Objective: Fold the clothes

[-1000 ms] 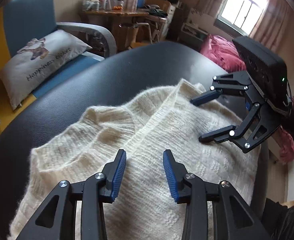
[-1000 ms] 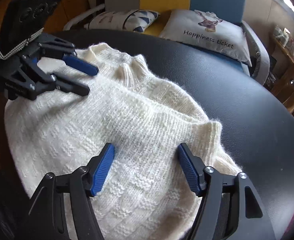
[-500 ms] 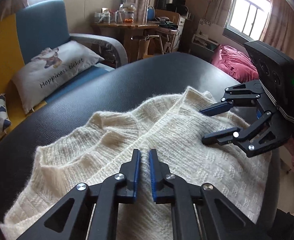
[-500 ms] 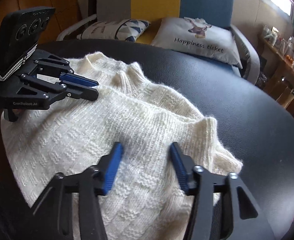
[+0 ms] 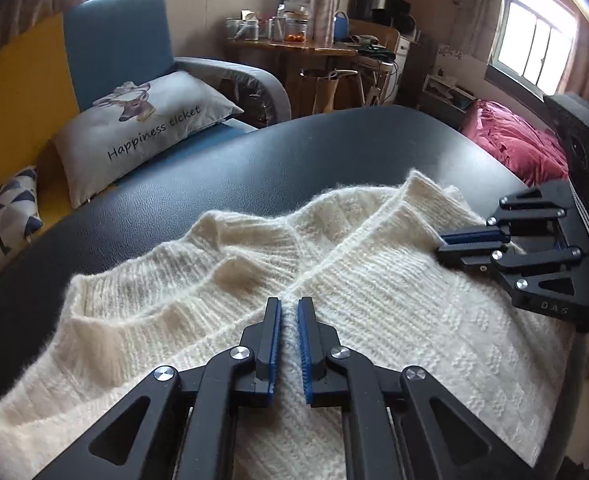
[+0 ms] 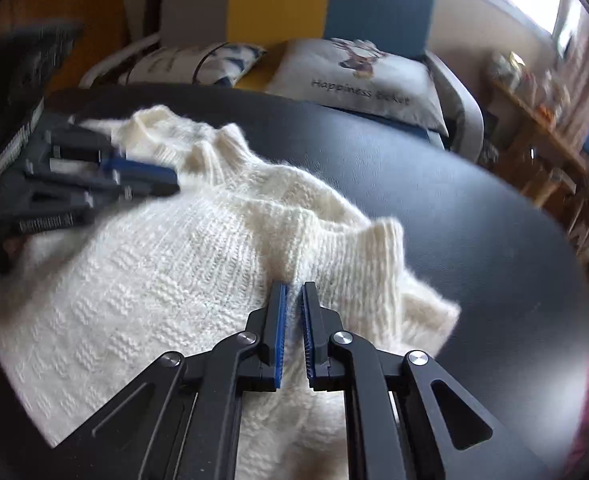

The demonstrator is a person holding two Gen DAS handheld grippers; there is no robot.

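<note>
A cream knit sweater (image 5: 394,300) lies folded on a black padded table (image 5: 254,168), collar toward the far side. My left gripper (image 5: 289,304) points down at its near middle. Its jaws stand narrow and are opening slightly, and a ridge of knit still sits pinched between the blue pads. In the right wrist view the right gripper (image 6: 293,286) is shut on a raised fold of the sweater (image 6: 154,280) near a ribbed cuff. The right gripper (image 5: 444,242) rests on the sweater's right edge, and the blurred left gripper (image 6: 170,180) lies near the collar.
A blue and yellow armchair (image 5: 114,48) with a printed cushion (image 5: 146,128) stands behind the table. Red bedding (image 5: 522,144) lies at the right, beyond the table edge. A wooden table (image 5: 294,46) with jars is at the back. Bare black tabletop (image 6: 454,208) stretches beyond the sweater.
Both grippers went from wide open to closed on the sweater, the left first and then the right. Each now has a ridge of knit between its pads.
</note>
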